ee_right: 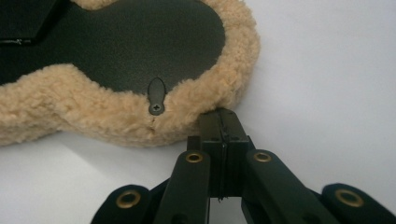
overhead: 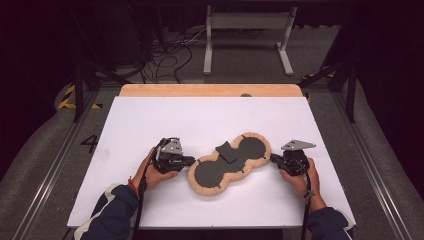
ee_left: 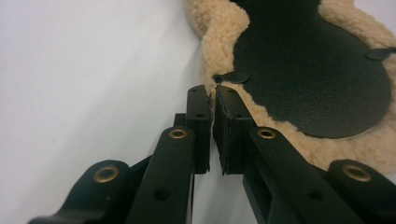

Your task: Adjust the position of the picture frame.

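- a peanut-shaped fleece pad [overhead: 229,164] lay flat on the white table [overhead: 150,120], a little toward six o'clock of centre, long axis running from seven o'clock to one o'clock.
- its dark lined face was up, tan fleece showing as a border all round; a small dark flap [overhead: 227,151] stood loose at the waist between the two lobes.
- left gripper [overhead: 190,161], held in the person's left hand [overhead: 155,172], met the pad's end lobe at nine o'clock. in the left gripper view the jaws were nearly closed, a thin slit between them, tips against the fleece rim [ee_left: 219,56] beside a small dark tab [ee_left: 232,77]; whether any fleece was actually pinched could not be told.
- right gripper [overhead: 273,158], in the right hand [overhead: 300,177], met the other lobe at three o'clock. in the right gripper view the jaws were pressed together with no gap, tips touching the fleece edge [ee_right: 224,88] just past a screwed dark tab [ee_right: 156,95]; a grasp on the fleece could not be confirmed.
- judged progress: early. both ends were addressed, nothing lifted, folded or turned; the pad rested fully on the table.
- judged remaining: secure both ends, then the handling itself, whether lifting, folding or flipping.
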`<state>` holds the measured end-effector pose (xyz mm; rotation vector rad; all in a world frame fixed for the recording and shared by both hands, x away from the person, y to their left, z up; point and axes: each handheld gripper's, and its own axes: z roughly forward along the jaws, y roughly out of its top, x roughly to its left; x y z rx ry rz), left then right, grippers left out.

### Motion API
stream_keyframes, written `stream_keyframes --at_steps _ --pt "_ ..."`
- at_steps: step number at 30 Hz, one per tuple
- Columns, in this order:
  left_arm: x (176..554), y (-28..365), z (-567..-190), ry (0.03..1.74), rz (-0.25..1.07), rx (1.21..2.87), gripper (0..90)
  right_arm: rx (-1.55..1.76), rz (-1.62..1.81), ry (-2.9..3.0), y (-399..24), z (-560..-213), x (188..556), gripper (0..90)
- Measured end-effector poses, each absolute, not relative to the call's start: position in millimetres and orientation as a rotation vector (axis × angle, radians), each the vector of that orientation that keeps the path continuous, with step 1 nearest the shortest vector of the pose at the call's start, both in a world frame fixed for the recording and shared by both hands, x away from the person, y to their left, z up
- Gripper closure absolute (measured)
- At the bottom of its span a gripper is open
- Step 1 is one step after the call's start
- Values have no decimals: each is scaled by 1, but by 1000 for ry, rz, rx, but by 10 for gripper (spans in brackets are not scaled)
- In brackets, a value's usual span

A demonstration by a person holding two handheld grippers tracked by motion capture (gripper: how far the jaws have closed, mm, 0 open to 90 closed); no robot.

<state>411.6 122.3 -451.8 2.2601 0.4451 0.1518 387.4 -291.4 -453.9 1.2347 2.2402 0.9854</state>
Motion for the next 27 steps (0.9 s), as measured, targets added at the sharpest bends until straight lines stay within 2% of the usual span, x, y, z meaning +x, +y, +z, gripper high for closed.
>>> stream_keyframes --at_steps 12,27 --pt "400 120 -450 403 130 2284 854 1237 1098 2204 -287 -449 386 900" --pt "393 120 -450 392 97 2283 881 1271 1016 2229 -276 -448 376 900"
